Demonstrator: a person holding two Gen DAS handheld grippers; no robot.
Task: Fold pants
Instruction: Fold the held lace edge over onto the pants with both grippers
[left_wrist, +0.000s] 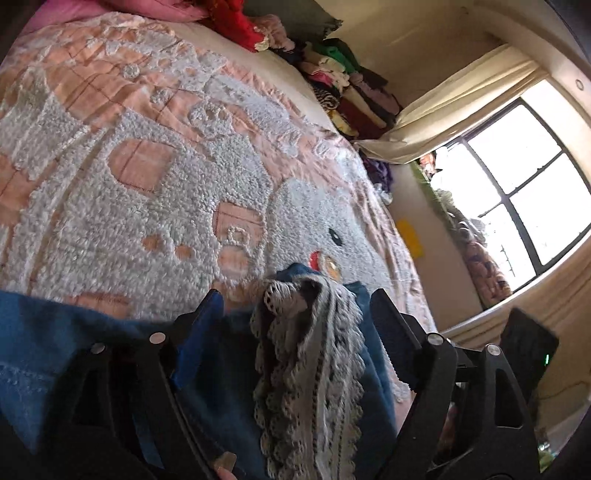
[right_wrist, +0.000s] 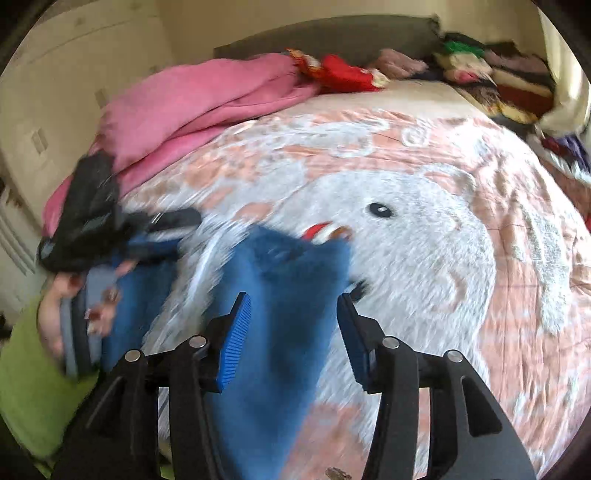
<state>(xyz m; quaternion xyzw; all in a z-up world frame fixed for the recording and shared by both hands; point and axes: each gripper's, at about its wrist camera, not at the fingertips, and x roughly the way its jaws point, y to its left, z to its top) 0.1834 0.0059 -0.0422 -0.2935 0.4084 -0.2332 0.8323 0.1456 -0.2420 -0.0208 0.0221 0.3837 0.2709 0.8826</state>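
Item: blue pants (right_wrist: 280, 295), denim, with a band of grey-white lace trim (left_wrist: 310, 369). Location: near edge of the bed, lying on the bedspread (left_wrist: 147, 206), directly under both claws.

Left claw (left_wrist: 295, 306): jaws wide, one each side of the bunched lace and denim, pads not pressing; cloth between them but loose. Right claw (right_wrist: 293, 306): jaws apart at a middling width, a blue fold running between the blue pads (right_wrist: 236, 347), no visible pinch. That view is blurred, so contact cannot be ruled out entirely.

Progress, as judged: the pants lie in a narrow doubled strip with a raised, peaked end rather than a flat finished stack. At least one fold appears made; flattening and probably a further fold appear left.

Also near: the person's hand (right_wrist: 74, 306) on the left claw's handle, green sleeve (right_wrist: 33, 387) behind it.

Middle: pink-and-white fleecy bedspread with an animal face design, open and unobstructed beyond the pants.

Far: crumpled pink blanket (right_wrist: 192, 107) at the bed's far left; red cloth (right_wrist: 343, 74) by the headboard; a row of stacked clothes (left_wrist: 351, 92) along the wall side; cream curtain (left_wrist: 461, 110); bright window (left_wrist: 524, 177).

Obstructions: none on the working area. The trailing lace may snag a jaw, by judgement.
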